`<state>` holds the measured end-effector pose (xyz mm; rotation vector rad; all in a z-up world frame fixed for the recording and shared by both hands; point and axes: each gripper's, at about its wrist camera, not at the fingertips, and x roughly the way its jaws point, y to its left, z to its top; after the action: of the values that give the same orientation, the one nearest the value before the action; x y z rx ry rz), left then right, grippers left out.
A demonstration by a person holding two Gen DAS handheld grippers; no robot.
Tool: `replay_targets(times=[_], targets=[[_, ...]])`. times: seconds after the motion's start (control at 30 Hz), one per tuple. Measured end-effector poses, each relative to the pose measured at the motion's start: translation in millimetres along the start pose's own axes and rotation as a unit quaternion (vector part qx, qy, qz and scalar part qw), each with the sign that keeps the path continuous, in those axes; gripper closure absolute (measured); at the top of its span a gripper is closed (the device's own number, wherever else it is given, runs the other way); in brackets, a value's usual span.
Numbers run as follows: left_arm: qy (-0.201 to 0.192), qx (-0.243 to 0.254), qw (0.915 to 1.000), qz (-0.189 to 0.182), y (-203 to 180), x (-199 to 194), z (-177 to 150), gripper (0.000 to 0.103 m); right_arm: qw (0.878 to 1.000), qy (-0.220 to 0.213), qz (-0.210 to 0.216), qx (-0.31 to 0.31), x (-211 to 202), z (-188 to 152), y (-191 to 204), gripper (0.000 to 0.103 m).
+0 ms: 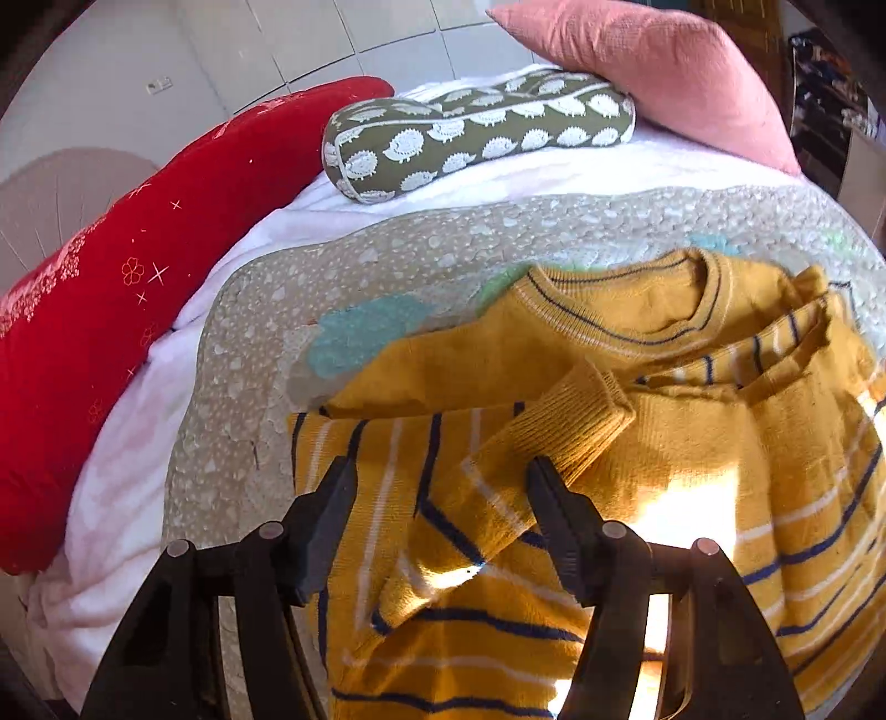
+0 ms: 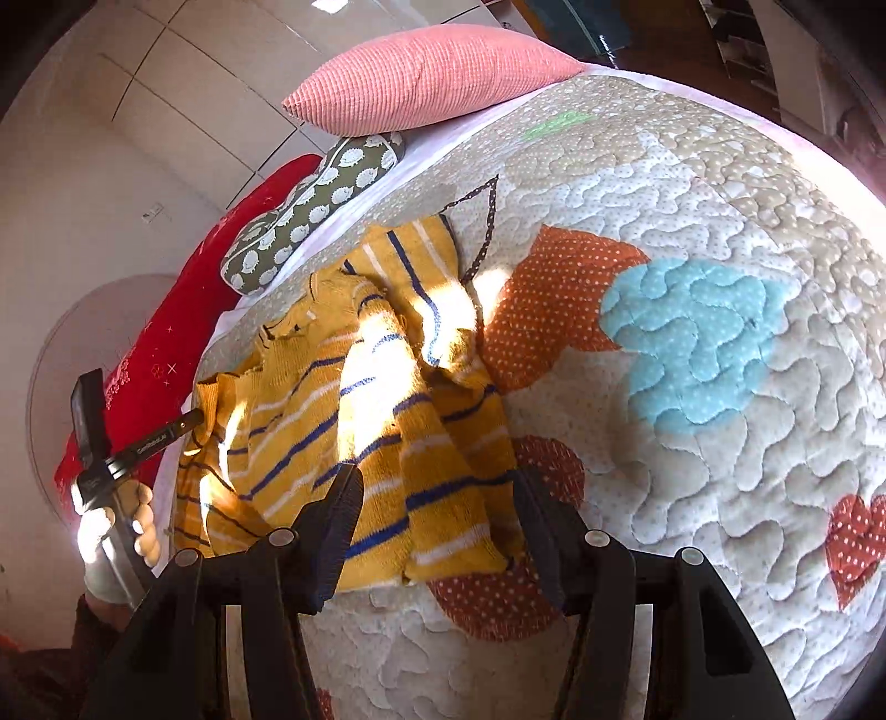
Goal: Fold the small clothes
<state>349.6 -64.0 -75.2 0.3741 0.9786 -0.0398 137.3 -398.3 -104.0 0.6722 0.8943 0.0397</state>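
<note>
Pale panelled cupboard wall (image 1: 266,50) behind; bed spread with beige quilted patchwork coverlet (image 2: 692,498); pink ribbed cushion (image 2: 432,77), olive hedgehog-print bolster (image 1: 476,133), long red pillow (image 1: 111,288); bright sunlight patches.

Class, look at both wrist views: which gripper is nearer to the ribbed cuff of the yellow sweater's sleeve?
Left. The left gripper hangs open right over the ribbed cuff. The right gripper is open over the sweater's striped hem at the opposite side.
</note>
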Motion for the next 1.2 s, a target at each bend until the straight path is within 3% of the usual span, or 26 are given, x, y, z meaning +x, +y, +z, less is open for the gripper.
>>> replay_targets(times=[0.07, 0.17, 0.27, 0.4, 0.5, 0.6, 0.7, 0.77, 0.87, 0.93, 0.97, 1.0, 1.03, 1.2], targets=[[0.017, -0.010, 0.9992, 0.036, 11, 13, 1, 0.039, 1.000, 0.000, -0.011, -0.004, -7, -4, -5, 0.042], [0.047, -0.103, 0.9923, 0.051, 68, 22, -2, 0.042, 0.999, -0.003, -0.029, -0.019, -13, -3, -8, 0.042], [0.057, -0.181, 0.9818, 0.003, 124, 16, -24, 0.043, 1.000, -0.005, -0.010, -0.013, -12, -2, -10, 0.042], [0.055, -0.203, 0.9745, -0.077, 153, -6, -72, 0.042, 1.000, 0.011, 0.029, 0.000, 5, -6, -6, 0.042], [0.059, -0.207, 0.9641, -0.156, 148, -20, -109, 0.033, 0.999, 0.006, 0.036, -0.004, 12, -12, 0, 0.041], [0.055, -0.194, 0.9588, -0.200, 131, -22, -131, 0.027, 0.999, 0.003, 0.043, -0.001, 15, -12, 1, 0.039], [0.052, -0.163, 0.9584, -0.228, 103, -17, -133, 0.027, 0.998, 0.006, 0.056, 0.007, 24, -8, 0, 0.039], [0.057, -0.158, 0.9535, -0.250, 86, -9, -127, 0.026, 0.998, 0.009, 0.066, 0.012, 35, -4, 0, 0.039], [0.056, -0.163, 0.9548, -0.242, 68, -2, -116, 0.022, 0.996, 0.001, 0.085, 0.019, 50, 5, 1, 0.038], [0.074, -0.170, 0.9588, -0.215, 59, 3, -108, 0.029, 0.996, -0.003, 0.092, 0.024, 59, 8, 4, 0.039], [0.079, -0.171, 0.9592, -0.211, 56, 1, -106, 0.056, 0.995, 0.002, 0.096, 0.033, 63, 10, 6, 0.049], [0.084, -0.172, 0.9567, -0.219, 54, -3, -104, 0.080, 0.993, 0.018, 0.104, 0.047, 68, 11, 6, 0.079], [0.088, -0.176, 0.9567, -0.215, 55, -9, -103, 0.085, 0.990, 0.037, 0.116, 0.067, 73, 10, 4, 0.086], [0.075, -0.188, 0.9536, -0.223, 68, -46, -112, 0.094, 0.980, 0.032, 0.168, 0.104, 48, 1, -4, 0.091]])
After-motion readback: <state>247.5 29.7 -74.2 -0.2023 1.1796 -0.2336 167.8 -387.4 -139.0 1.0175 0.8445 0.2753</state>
